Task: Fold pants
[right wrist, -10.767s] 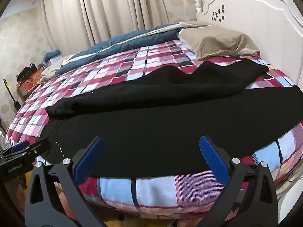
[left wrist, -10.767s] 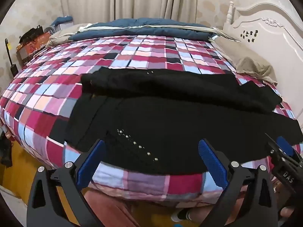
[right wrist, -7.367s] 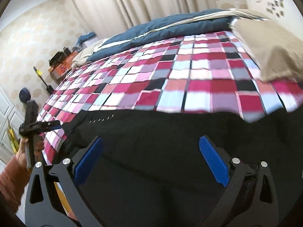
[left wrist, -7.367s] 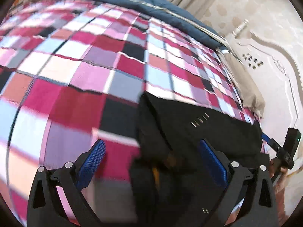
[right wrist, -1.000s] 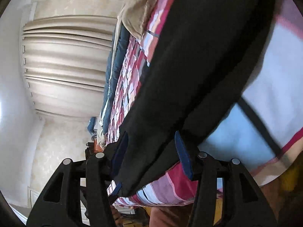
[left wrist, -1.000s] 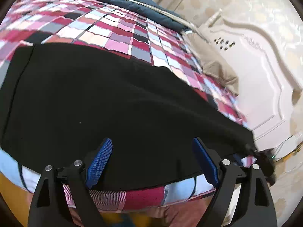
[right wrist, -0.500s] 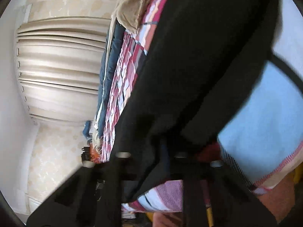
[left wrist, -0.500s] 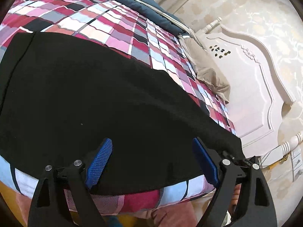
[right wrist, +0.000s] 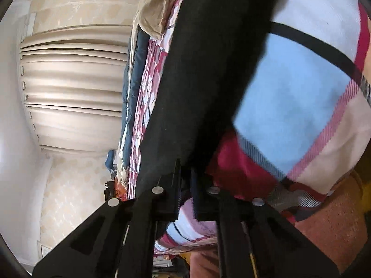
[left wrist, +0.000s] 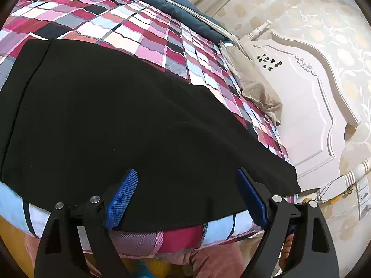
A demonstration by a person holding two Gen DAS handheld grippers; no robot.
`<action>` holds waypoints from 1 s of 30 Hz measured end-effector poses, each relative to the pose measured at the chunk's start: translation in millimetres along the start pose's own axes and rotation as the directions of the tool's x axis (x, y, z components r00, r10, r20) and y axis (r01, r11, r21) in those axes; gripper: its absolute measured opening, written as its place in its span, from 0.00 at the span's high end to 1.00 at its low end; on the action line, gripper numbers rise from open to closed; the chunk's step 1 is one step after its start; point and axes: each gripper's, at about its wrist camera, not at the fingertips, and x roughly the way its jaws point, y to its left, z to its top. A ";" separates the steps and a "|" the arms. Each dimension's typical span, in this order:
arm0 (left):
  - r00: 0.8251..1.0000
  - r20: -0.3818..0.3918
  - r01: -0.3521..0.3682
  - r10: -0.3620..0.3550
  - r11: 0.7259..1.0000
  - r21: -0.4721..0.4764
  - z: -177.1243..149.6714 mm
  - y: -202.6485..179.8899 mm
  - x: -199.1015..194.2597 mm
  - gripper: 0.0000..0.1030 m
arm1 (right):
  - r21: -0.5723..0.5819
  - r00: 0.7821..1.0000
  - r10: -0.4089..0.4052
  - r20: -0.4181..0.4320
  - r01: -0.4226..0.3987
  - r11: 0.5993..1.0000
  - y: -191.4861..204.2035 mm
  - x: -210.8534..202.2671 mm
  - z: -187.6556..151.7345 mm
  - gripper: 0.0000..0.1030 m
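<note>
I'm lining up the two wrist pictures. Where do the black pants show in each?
Left wrist: the black pants fill the middle, spread flat on the plaid bedspread.
Right wrist: the pants run as a dark band from top centre down to the tool.
Shared landmark: the beige pillow by the headboard.

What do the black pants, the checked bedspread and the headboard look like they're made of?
Pants: a soft matte cloth, maybe knit or fleece; no sheen, and it drapes limply over the bed edge.
Bedspread: smooth woven fabric, probably cotton, with a flat printed check.
Headboard: hard, white painted and carved, likely wood, with a slight gloss.
</note>
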 end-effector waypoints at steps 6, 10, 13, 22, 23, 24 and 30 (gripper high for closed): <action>1.000 0.001 -0.013 0.013 1.000 0.004 -0.8 -1.0 -0.6 0.17 | 0.023 0.996 0.063 -0.064 -0.062 0.998 11.0 32.0 -15.6 0.63; 1.000 0.005 -0.027 0.027 0.999 0.019 -0.6 -1.7 -3.8 0.17 | 0.022 0.986 0.087 -0.140 -0.085 0.996 19.9 61.3 -31.0 0.63; 0.995 0.047 -0.086 0.085 0.996 0.026 2.0 1.1 -11.9 0.17 | -0.017 0.983 0.065 -0.173 -0.069 0.997 26.2 78.3 -39.1 0.73; 0.981 0.061 -0.188 0.183 0.979 0.077 9.2 32.7 -22.2 0.17 | -0.129 0.967 -0.013 -0.253 -0.021 0.991 24.4 79.7 -55.8 0.94; 0.980 0.061 -0.193 0.188 0.978 0.077 9.5 34.5 -22.6 0.17 | -0.146 0.966 -0.019 -0.256 -0.019 0.989 27.8 77.8 -53.9 0.91; 0.981 0.057 -0.188 0.184 0.979 0.074 10.1 37.6 -23.2 0.17 | -0.165 0.969 -0.032 -0.245 -0.010 0.986 29.6 71.8 -51.3 0.89; 0.978 0.054 -0.205 0.200 0.973 0.107 10.3 32.1 -22.9 0.17 | -0.234 0.990 -0.075 -0.118 0.046 0.971 30.2 9.6 -26.8 0.58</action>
